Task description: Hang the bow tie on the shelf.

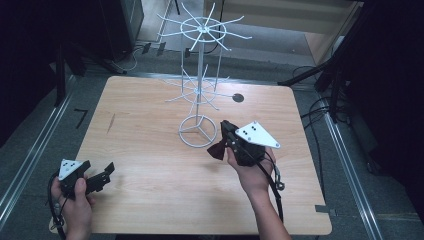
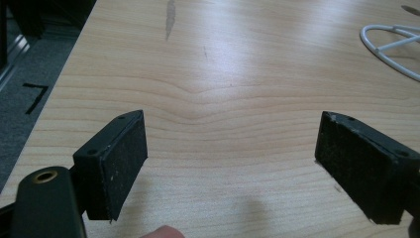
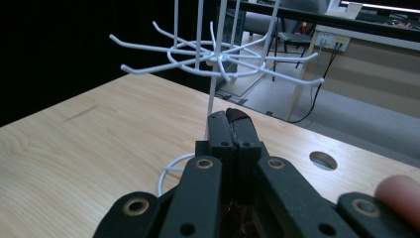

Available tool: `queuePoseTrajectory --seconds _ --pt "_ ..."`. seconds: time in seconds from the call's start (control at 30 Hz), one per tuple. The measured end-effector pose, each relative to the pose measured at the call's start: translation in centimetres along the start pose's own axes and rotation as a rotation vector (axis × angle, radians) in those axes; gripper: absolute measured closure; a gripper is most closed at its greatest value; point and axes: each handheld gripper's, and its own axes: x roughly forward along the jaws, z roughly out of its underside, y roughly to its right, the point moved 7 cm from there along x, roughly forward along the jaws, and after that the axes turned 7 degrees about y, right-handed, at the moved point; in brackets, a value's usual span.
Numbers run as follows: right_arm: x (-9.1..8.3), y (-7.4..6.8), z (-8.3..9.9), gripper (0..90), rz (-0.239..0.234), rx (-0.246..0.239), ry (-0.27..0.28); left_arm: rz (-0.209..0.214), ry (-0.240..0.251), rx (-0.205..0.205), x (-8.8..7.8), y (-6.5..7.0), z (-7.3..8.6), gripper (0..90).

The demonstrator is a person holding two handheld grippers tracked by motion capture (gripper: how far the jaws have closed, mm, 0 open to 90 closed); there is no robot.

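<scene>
A: Right gripper (image 3: 233, 118) first: its fingers (image 3: 219, 130) are pressed together, and a thin dark brown strip pokes out at the tips. That's the dark cloth (image 1: 217, 150).

B: From the high view I see the cloth hanging below the right gripper (image 1: 226, 131), a dark reddish-brown piece dangling just above the bench (image 1: 150, 200). What it is exactly, I can't tell.

A: Just past those tips stands the rack (image 3: 213, 57), white wire, its thin post rising right behind the fingers, hooked arms fanning out above.

B: Yes, the rack (image 1: 200, 75) stands on the far middle of the bench, ring base (image 1: 198, 131) flat on the wood, two tiers of arms. The right gripper is right beside that base, on its right, and the cloth is near the ring's rim.

A: Right hand (image 1: 252, 172) wraps the gripper from below, cable trailing back along the forearm.

B: Now the left gripper (image 2: 230, 161): its fingers (image 2: 116, 158) are spread wide, nothing between them, bare wood beneath.

A: In the high view the left gripper (image 1: 102, 175) sits at the near left corner, held by the left hand (image 1: 75, 200), well apart from the rack.

B: An edge of the ring base (image 2: 391, 44) shows at the far right of the left gripper view. There's a round hole (image 1: 238, 98) in the bench beyond the rack.
</scene>
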Motion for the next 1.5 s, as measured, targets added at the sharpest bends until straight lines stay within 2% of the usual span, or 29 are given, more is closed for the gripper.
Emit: queuePoseTrajectory --seconds 0.37,0.83,0.9,1.3,1.5 --pt "0.8 -0.2 -1.8 90.0 -0.007 -0.012 0.022 0.002 0.001 -0.004 0.0 0.0 0.0 13.5" --pt "1.8 0.3 -4.0 90.0 0.0 -0.015 0.041 0.004 -0.001 -0.006 0.0 0.0 0.0 13.6" --pt "2.0 0.2 -4.1 90.0 -0.001 -0.004 0.042 0.004 -0.001 -0.006 0.0 0.0 0.0 13.5" --pt "3.9 -0.3 -4.7 90.0 -0.02 0.001 0.027 0.007 0.001 -0.011 0.1 -0.1 0.0 13.5" --pt "4.9 -0.9 -3.7 90.0 -0.029 -0.002 -0.002 0.006 -0.001 -0.012 0.1 -0.1 0.0 13.5"
